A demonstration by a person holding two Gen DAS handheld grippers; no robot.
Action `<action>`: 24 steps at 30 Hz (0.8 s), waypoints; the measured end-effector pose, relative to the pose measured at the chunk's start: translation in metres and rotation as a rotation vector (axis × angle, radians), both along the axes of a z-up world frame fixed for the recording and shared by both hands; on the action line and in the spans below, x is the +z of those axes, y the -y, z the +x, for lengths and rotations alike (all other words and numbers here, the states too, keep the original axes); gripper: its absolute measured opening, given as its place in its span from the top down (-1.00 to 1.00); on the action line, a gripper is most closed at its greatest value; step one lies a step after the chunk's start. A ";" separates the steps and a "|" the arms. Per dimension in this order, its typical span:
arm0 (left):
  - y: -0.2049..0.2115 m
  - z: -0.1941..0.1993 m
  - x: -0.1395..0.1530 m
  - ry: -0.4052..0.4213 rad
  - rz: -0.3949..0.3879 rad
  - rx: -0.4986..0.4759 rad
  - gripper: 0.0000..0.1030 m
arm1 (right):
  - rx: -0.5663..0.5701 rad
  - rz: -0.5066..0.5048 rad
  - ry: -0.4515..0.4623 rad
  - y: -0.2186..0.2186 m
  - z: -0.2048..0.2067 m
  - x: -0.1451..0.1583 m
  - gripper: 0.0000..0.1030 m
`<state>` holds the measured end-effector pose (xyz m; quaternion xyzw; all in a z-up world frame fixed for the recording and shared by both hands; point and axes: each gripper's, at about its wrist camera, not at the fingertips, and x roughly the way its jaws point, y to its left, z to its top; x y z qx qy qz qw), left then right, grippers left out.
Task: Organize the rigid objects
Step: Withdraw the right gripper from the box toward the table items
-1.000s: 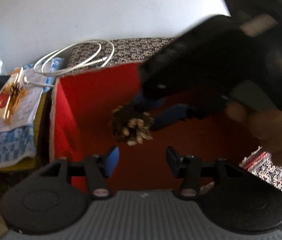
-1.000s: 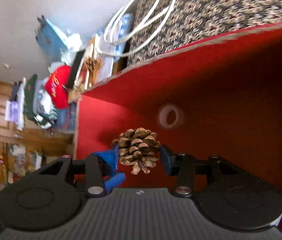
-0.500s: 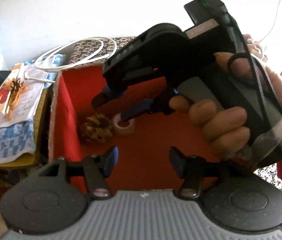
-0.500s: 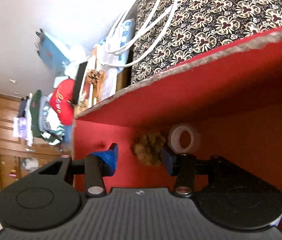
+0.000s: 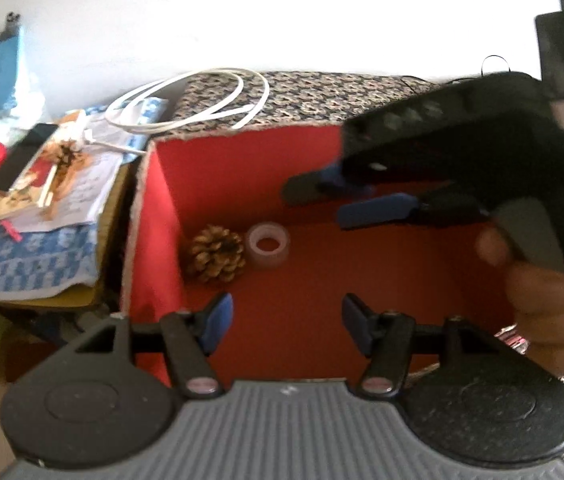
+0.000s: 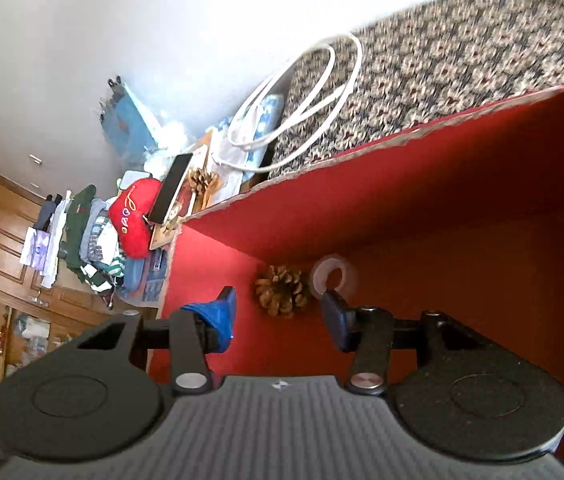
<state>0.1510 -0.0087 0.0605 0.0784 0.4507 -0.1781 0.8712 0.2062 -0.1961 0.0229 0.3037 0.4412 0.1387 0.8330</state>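
the red box serves as the landmark here. on its floor, tucked into the far left corner, lies the pine cone, and touching it on the side away from that corner sits the roll of clear tape, lying flat with its hole facing up. the right wrist view shows the same pair, pine cone and tape, at the foot of the box's back wall.

the left gripper hangs over the near edge of the box, its blue-padded fingers opening, with nothing between them. the right gripper reaches in over the box from the right side, held in a person's hand; it is blurred in the left wrist view. in its own view the right gripper has its fingers apart and empty, the pine cone showing on the box floor beyond the gap without touching either finger.

outside the box, behind its back wall, a white cable lies coiled on a patterned cloth. beyond the box's left wall there is a pile of papers and books with a dark phone on top.
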 end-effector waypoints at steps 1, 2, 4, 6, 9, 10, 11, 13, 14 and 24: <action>0.002 -0.003 0.003 0.004 0.008 0.011 -0.21 | -0.001 0.002 0.009 0.002 -0.005 0.002 0.36; 0.003 -0.005 0.005 0.007 0.014 0.022 -0.22 | -0.003 0.001 0.017 0.004 -0.011 0.005 0.36; 0.007 -0.013 0.011 0.014 0.030 0.043 -0.23 | -0.007 -0.015 0.038 0.004 -0.021 0.010 0.36; 0.010 -0.021 0.017 0.026 0.045 0.061 -0.24 | 0.000 -0.034 0.070 0.005 -0.034 0.017 0.36; 0.016 -0.034 0.024 0.047 0.073 0.085 -0.26 | 0.012 -0.036 0.093 0.005 -0.050 0.023 0.35; 0.018 -0.039 0.027 0.053 0.075 0.091 -0.26 | 0.021 -0.030 0.102 0.006 -0.055 0.024 0.35; 0.020 -0.045 0.029 0.058 0.079 0.096 -0.26 | 0.027 -0.026 0.110 0.007 -0.060 0.026 0.35; 0.022 -0.054 0.032 0.067 0.088 0.110 -0.27 | 0.033 -0.030 0.128 0.007 -0.070 0.029 0.35; 0.023 -0.058 0.034 0.072 0.093 0.118 -0.28 | 0.038 -0.032 0.139 0.007 -0.075 0.030 0.35; 0.029 -0.094 0.039 0.075 0.123 0.204 -0.29 | 0.071 -0.023 0.196 0.008 -0.111 0.033 0.35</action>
